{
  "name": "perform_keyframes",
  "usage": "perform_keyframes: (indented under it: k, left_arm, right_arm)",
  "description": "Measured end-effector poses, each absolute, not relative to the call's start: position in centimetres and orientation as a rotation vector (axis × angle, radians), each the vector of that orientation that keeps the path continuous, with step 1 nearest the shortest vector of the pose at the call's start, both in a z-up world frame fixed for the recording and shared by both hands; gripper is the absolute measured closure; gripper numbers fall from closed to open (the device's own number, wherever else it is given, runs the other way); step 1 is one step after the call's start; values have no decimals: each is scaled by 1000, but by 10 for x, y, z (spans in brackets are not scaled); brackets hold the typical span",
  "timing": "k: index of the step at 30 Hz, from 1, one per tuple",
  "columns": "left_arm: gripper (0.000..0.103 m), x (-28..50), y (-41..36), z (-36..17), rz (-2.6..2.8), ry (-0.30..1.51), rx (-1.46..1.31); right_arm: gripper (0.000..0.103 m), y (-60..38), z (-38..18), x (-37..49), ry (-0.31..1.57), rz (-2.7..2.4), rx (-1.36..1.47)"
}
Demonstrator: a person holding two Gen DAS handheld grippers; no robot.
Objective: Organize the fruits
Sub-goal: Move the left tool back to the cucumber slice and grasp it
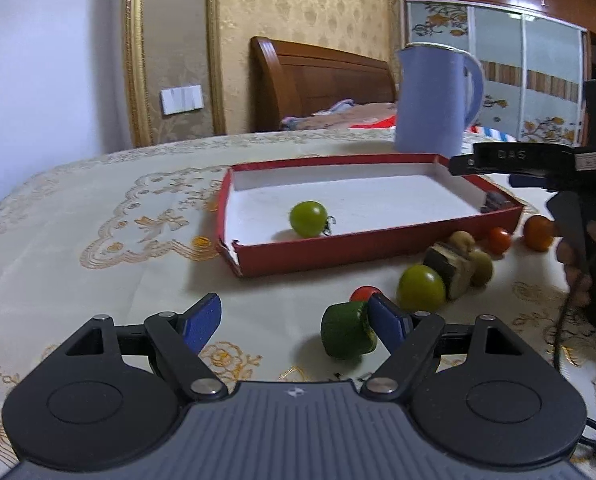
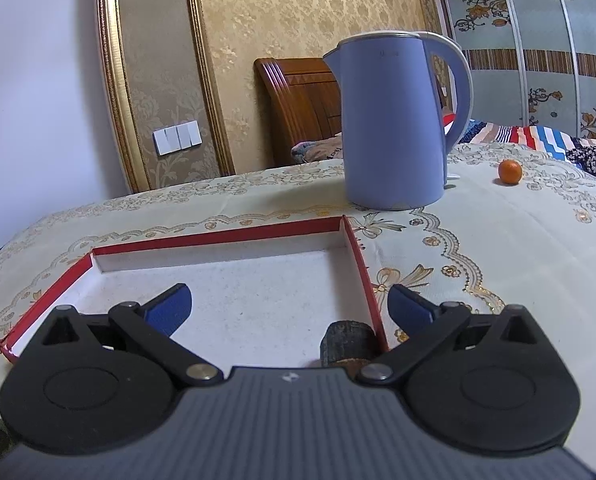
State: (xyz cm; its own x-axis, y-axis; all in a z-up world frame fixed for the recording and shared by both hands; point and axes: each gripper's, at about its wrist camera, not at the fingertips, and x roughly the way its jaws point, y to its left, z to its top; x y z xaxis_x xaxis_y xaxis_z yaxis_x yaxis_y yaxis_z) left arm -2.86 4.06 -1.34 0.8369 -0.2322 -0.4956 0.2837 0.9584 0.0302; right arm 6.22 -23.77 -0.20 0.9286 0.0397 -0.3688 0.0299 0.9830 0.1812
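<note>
My left gripper (image 1: 294, 320) is spread wide with nothing between its blue pads (image 1: 202, 322), low over the tablecloth (image 1: 98, 240). A dark green fruit (image 1: 347, 334) lies just inside my right-hand pad, touching it, with a small red tomato (image 1: 365, 293) right behind. Beyond these sit a green tomato (image 1: 421, 287), a dark chunk (image 1: 443, 266) and two olive-coloured pieces, then another red tomato (image 1: 499, 239) and an orange one (image 1: 538, 232), all outside the red box (image 1: 337, 250). One green tomato (image 1: 308, 218) rests inside the box on its white floor.

My right gripper (image 2: 290, 304) is also wide open and empty, hovering over the box's (image 2: 361, 256) right corner, where a dark piece (image 2: 347, 340) lies against the wall. Behind stands the blue kettle (image 2: 393, 128), and a lone orange fruit (image 2: 510, 171) sits well apart to its right.
</note>
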Motion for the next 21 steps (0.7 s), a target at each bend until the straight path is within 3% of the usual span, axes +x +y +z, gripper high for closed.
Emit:
perform_keyframes:
  k: [18, 21]
  left_arm:
    - [23, -30, 11, -22, -327, 573, 260]
    - [33, -27, 10, -22, -357, 596, 242]
  right_arm:
    - [0, -238, -4, 65, 394, -2, 186]
    - [0, -239, -4, 65, 393, -3, 187]
